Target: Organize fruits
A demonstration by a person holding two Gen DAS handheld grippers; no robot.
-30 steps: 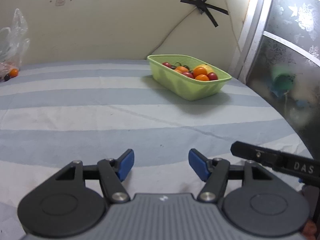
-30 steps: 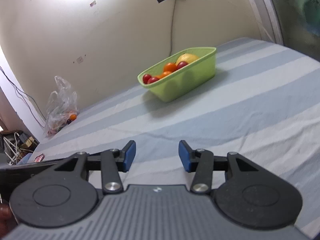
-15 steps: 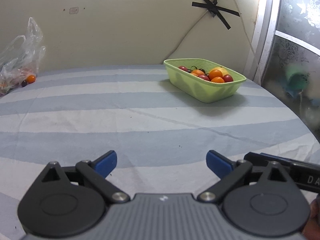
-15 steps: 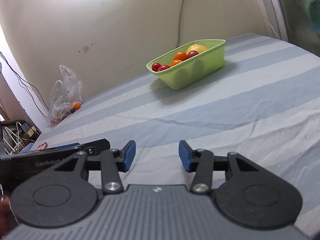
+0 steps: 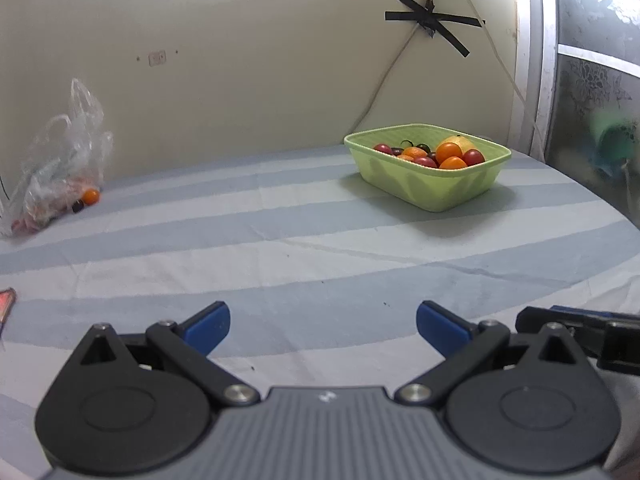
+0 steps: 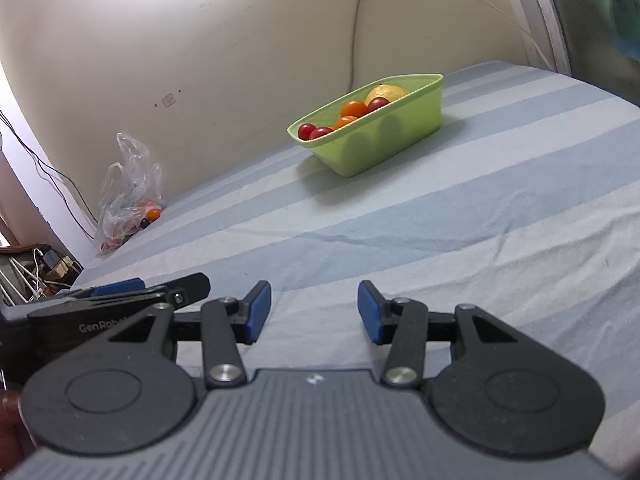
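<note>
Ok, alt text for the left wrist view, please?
The open left tool hovers empty over a striped cloth. A green basket of fruit sits far right; a plastic bag sits far left by the wall.

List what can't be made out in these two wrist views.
- Green basket, right wrist view: its near wall hides the lower fruit.
- Plastic bag, left wrist view: crinkled film blurs its contents; only one orange fruit is clear.
- Dark fruits in the basket, left wrist view: too small to identify.

Cream wall (image 5: 256, 80) behind a blue-striped tablecloth (image 5: 320, 264); black tape cross (image 5: 434, 26)
</note>
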